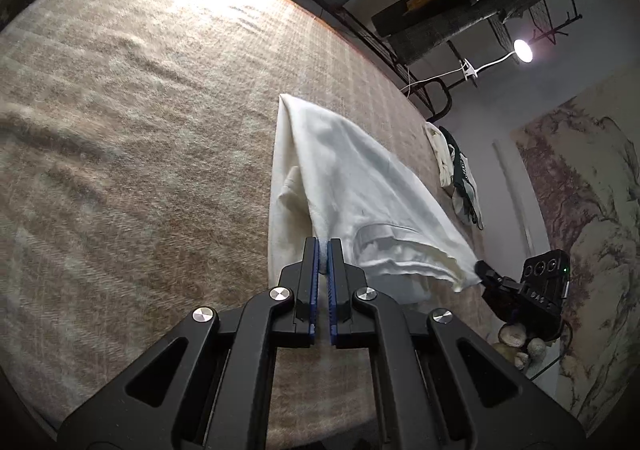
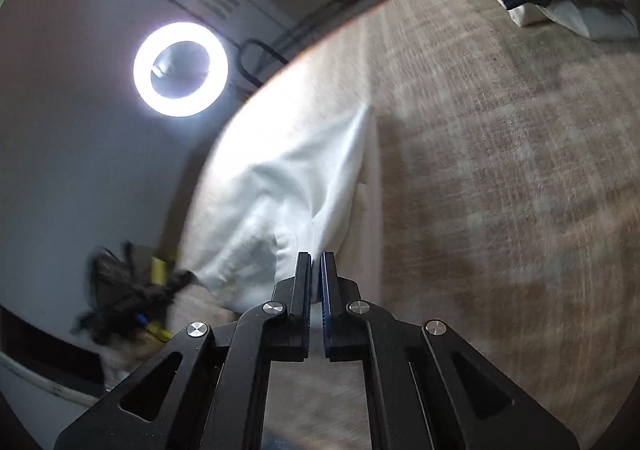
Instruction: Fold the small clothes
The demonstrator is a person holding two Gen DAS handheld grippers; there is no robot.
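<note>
The white garment (image 1: 352,186) is soft cloth, partly lifted off the tan blanket (image 1: 140,130). Its near edge hangs in the air, stretched between two corners, and the cloth sags in folds there. The far end comes to a point that rests on the blanket, toward the far right edge. A flat part of the cloth still lies on the blanket along the left side. A seam or pocket flap shows near the raised edge.
</note>
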